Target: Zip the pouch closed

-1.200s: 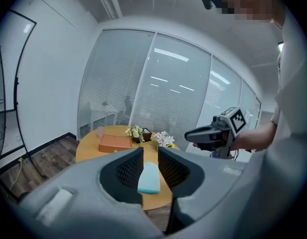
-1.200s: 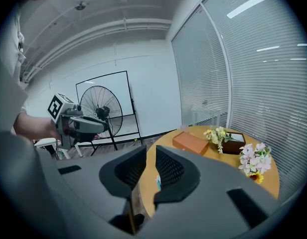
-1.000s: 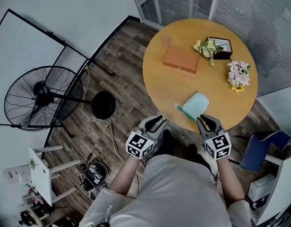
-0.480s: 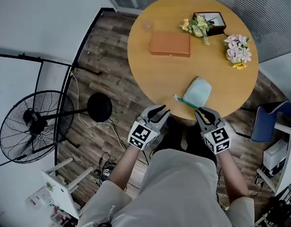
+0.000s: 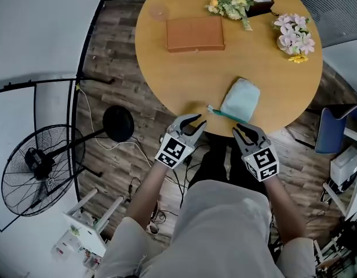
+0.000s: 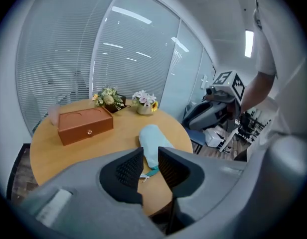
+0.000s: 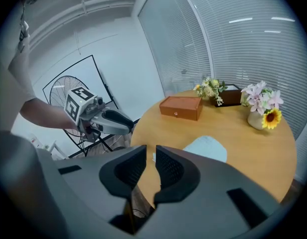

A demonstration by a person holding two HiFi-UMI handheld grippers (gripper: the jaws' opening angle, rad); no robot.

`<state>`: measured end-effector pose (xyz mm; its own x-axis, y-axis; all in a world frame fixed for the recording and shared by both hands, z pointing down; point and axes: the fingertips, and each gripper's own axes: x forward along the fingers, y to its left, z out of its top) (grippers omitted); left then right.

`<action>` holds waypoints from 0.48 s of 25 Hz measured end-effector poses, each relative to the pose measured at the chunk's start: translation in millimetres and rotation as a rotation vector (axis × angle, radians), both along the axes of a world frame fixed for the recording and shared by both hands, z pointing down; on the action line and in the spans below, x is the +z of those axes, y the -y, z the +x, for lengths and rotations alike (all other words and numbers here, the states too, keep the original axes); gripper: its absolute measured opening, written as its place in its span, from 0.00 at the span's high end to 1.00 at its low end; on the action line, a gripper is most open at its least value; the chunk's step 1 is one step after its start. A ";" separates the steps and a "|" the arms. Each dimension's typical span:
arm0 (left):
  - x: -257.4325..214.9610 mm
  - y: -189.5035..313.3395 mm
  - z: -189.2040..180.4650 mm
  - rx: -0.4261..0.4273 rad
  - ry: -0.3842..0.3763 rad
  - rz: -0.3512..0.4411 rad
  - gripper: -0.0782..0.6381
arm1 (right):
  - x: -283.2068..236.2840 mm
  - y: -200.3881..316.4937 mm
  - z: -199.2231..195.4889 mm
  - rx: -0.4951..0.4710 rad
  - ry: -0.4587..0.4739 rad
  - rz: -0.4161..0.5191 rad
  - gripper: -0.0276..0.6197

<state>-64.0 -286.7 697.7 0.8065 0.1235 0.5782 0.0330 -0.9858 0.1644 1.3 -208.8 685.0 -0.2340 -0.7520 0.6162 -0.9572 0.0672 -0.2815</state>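
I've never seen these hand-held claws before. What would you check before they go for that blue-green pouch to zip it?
1. The pouch lies flat on the table, near its front edge: ok.
2. The left gripper is empty, jaws apart: ok.
3. The right gripper is empty, jaws apart: ok.
4. A gripper touches the pouch: not ok; both hover short of the table edge.
5. Room around the pouch: ok; the orange box and the flowers stand at the far side.
6. Where the zipper slider sits: cannot tell; only a teal strip shows at the pouch's near end.
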 end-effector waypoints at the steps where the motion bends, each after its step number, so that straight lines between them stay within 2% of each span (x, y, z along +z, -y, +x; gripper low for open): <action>1: 10.9 0.5 2.9 0.021 0.018 0.010 0.75 | 7.2 0.5 0.2 0.001 0.009 -0.007 0.86; 8: 81.4 2.9 16.6 0.161 0.140 0.061 0.75 | 51.2 0.5 0.2 0.013 0.069 -0.056 0.86; 12: 114.2 2.9 20.4 0.279 0.204 0.119 0.75 | 68.4 2.2 -1.8 0.029 0.117 -0.076 0.86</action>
